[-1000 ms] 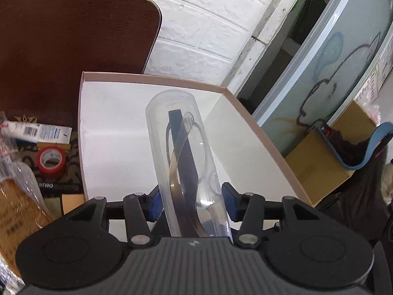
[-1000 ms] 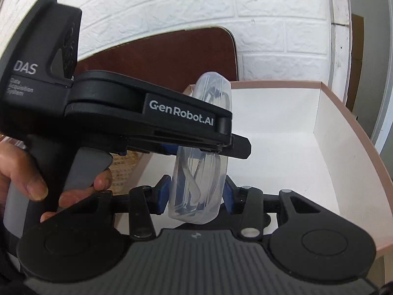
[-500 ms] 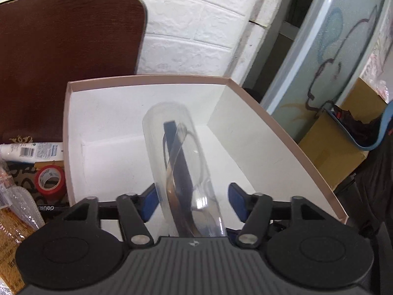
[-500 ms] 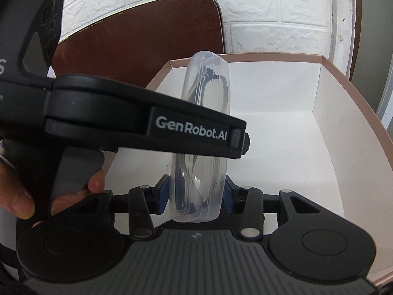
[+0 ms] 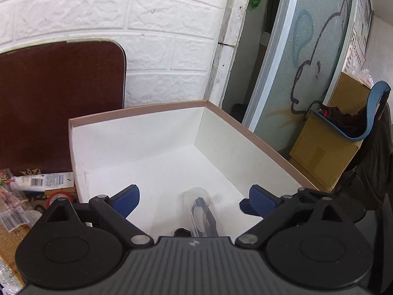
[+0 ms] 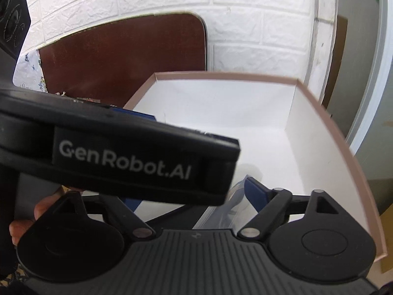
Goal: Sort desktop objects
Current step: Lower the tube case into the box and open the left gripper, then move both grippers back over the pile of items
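White-lined cardboard box (image 5: 245, 142) with pinkish rim, left gripper (image 5: 194, 199) spread wide and empty above it, right gripper (image 6: 196, 194) likewise wide, clear glasses case (image 5: 200, 215) inside box, long axis pointing toward far wall

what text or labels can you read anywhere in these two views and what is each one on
"GenRobot.AI": white print on the black body of the left gripper, seen in the right wrist view.
Barcode and small print on the white tube left of the cardboard box: too small to read.
Barcode label on the clear packet at the left edge: unreadable.
Posted sheets on the far right wall: blurred.
Red tape roll: no legible text.
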`<control>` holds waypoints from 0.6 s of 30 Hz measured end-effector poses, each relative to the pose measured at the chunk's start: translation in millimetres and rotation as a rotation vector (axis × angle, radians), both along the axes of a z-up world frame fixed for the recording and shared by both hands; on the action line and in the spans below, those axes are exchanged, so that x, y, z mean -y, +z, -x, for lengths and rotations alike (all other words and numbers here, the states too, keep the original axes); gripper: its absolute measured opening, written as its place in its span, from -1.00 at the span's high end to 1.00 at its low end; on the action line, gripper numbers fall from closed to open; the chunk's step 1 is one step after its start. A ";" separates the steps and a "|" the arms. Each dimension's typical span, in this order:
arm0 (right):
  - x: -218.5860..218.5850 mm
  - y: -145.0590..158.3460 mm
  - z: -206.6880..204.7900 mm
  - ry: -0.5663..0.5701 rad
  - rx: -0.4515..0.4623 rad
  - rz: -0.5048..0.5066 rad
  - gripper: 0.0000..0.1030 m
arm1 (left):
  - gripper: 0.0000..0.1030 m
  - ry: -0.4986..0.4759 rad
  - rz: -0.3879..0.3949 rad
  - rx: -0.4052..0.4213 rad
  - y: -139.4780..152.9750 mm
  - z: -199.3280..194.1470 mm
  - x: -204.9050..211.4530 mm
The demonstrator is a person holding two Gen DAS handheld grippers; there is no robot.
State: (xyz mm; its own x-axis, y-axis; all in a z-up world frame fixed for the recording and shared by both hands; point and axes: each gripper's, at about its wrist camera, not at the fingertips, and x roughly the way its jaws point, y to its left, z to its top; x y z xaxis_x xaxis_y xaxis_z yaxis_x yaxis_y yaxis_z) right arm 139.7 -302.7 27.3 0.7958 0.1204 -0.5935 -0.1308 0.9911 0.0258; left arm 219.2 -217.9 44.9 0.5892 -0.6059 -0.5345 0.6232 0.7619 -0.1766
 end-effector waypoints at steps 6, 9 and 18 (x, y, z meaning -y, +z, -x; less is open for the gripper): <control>-10.0 9.8 28.5 -0.001 0.058 0.043 -0.77 | -0.93 0.023 -0.013 0.053 8.6 23.2 -5.5; -11.5 13.7 37.9 0.003 0.080 0.038 -0.78 | -0.93 0.041 -0.027 0.090 13.8 37.1 -8.5; -8.3 24.6 75.5 -0.011 0.134 0.004 -0.81 | -0.94 0.111 -0.029 0.152 27.0 82.1 -25.1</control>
